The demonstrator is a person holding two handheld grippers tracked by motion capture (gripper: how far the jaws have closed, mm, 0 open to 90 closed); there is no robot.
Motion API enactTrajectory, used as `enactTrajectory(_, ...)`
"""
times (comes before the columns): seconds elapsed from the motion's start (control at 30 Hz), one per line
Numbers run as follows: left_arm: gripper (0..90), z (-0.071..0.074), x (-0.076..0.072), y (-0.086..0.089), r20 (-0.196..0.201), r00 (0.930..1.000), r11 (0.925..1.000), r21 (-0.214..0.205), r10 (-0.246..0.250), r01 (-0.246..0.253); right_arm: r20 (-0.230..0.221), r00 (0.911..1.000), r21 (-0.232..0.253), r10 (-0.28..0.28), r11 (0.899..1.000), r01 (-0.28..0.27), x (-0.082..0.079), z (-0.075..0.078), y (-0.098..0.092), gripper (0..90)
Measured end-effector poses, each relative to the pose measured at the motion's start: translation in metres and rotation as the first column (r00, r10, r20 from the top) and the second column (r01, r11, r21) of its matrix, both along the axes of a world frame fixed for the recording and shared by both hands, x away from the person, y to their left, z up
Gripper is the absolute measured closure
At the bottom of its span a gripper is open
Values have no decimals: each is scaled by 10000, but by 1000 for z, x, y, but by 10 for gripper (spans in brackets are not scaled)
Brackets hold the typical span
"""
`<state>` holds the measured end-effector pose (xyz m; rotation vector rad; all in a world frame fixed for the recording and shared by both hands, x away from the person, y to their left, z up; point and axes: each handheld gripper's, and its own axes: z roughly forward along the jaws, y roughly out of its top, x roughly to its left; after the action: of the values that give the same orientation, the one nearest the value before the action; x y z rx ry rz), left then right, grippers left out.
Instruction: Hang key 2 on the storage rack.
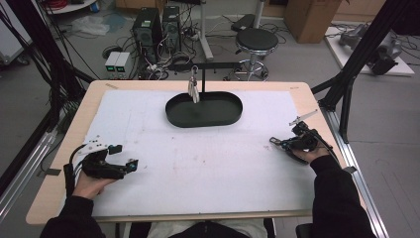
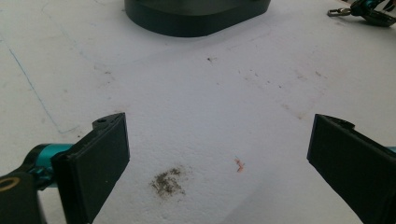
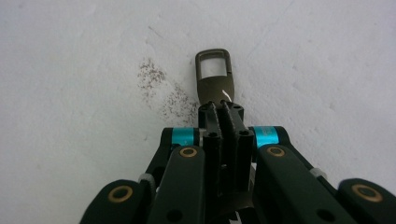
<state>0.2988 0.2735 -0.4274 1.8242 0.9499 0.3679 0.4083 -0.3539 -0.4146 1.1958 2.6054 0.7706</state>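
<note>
Right gripper (image 3: 219,109) clenched on a small bronze-coloured metal clasp (image 3: 214,77) — its looped end poking out just past the closed tips, low over the white mat (image 1: 208,163). Well to the near right of the black oval tray (image 1: 204,110), close to the mat's right edge. Left gripper (image 2: 217,158) released, jaws spread wide with bare mat between — well to the near left of that tray.

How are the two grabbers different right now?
The left gripper has its jaws wide apart with nothing between them; the right gripper is shut on a small metal clasp. Both have black jaws and lie low over the white table cover.
</note>
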Motion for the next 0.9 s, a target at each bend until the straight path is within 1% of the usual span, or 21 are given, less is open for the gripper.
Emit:
enactTrajectory(0.1,62,0,0,0,7,10000,10000,47,14,-14,89,10000,369,9,9993,-12,-1,4,-1,872)
enactTrajectory(0.13,62,0,1,0,5,10000,10000,61,7,-7,42,10000,490,-2,9988,0,-2,5,0,872)
enactTrajectory(0.2,62,0,1,0,35,10000,10000,82,3,-4,140,9999,461,3,9989,-10,-3,8,3,872)
enactTrajectory(0.27,62,-1,1,-1,35,10000,9999,150,3,-4,111,9999,602,119,9981,-125,-3,11,5,872)
enactTrajectory(0.3,62,-1,1,-1,16,10000,9998,185,-4,4,260,9995,636,163,9978,-179,-3,13,7,872)
enactTrajectory(0.33,62,-1,1,-2,15,10000,9998,216,-28,28,306,9995,823,127,9965,-152,-2,16,9,872)
enactTrajectory(0.43,62,-2,2,-3,21,10000,9997,242,-55,54,445,9989,1427,138,9896,-201,0,25,12,871)
enactTrajectory(0.47,62,-2,2,-3,27,10000,9997,249,-63,63,367,9992,1684,131,9855,-191,1,28,13,871)
enactTrajectory(0.57,62,-1,1,-3,38,10000,9998,196,-59,58,376,9993,2222,66,9749,-148,4,34,15,870)
enactTrajectory(0.7,62,-1,1,-3,52,9999,9997,218,-93,91,503,9987,2675,73,9633,-205,6,41,19,870)
enactTrajectory(0.73,62,-1,1,-3,58,9999,9997,212,-98,97,612,9981,2712,65,9622,-229,7,43,20,870)
enactTrajectory(0.83,62,-1,1,-3,90,9999,9998,189,-100,99,721,9974,2836,66,9586,-268,8,46,24,870)
enactTrajectory(0.9,62,-1,1,-3,92,9999,9998,177,-90,88,679,9977,3017,17,9531,-222,9,50,27,869)
